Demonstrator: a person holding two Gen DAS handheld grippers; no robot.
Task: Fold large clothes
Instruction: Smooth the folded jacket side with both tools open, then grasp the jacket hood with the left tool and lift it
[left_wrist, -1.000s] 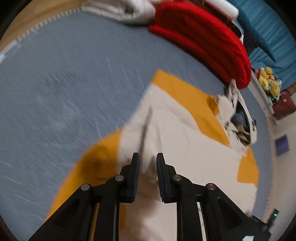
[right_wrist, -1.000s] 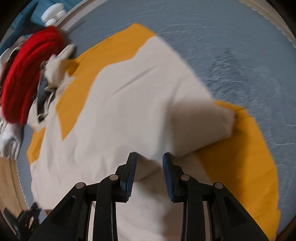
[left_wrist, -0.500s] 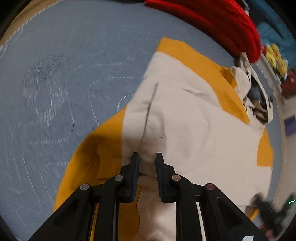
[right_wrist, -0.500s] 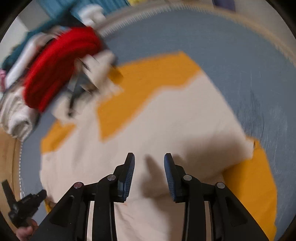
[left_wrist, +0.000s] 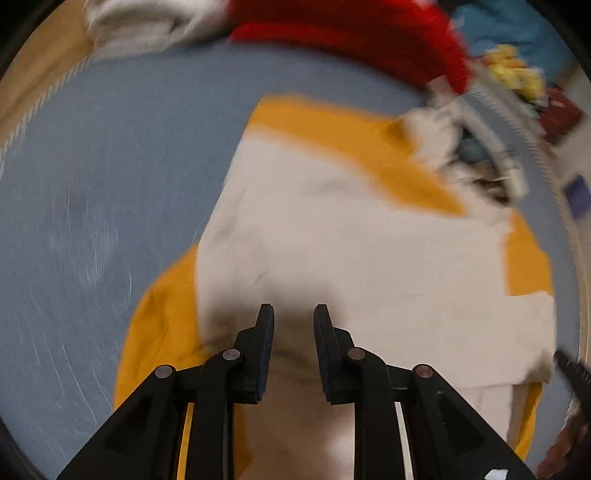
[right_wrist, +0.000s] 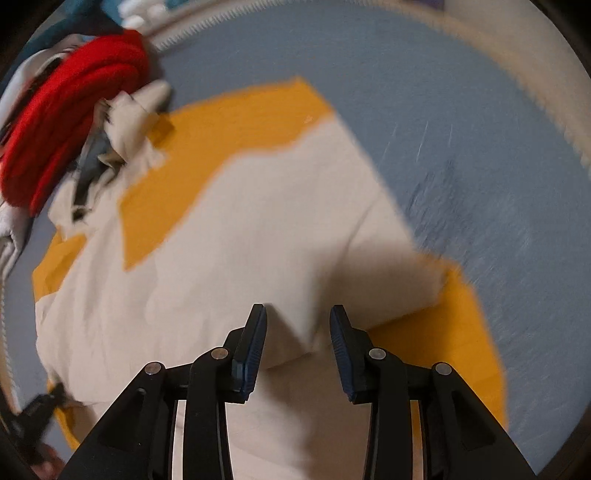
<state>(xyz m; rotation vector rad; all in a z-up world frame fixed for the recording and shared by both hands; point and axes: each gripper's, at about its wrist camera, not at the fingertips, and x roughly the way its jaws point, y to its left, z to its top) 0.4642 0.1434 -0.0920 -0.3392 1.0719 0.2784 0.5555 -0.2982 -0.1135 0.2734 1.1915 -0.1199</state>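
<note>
A large cream garment (left_wrist: 351, 240) with mustard-yellow panels lies spread on a round blue-grey rug (left_wrist: 110, 166). Its crumpled collar end (left_wrist: 472, 155) points toward the far side. My left gripper (left_wrist: 293, 314) hangs over the near cream part beside a yellow panel. Its jaws are parting slightly, and only the cloth lying below shows in the gap. In the right wrist view the same garment (right_wrist: 240, 240) fills the middle, with a folded cream corner just beyond my right gripper (right_wrist: 298, 314). This one is open above the cloth and grips nothing.
A red knit garment (left_wrist: 351, 29) lies at the rug's far edge, also seen as a red roll (right_wrist: 66, 110) in the right wrist view. Pale clothes (left_wrist: 147, 26) lie next to it, and yellow plush toys (left_wrist: 517, 74) sit beyond. Bare rug (right_wrist: 461, 129) stretches to the right.
The right gripper has risen off the cloth, and its jaws stand a little wider. The left view has swung sideways, and the crease that ran to its fingers no longer shows.
</note>
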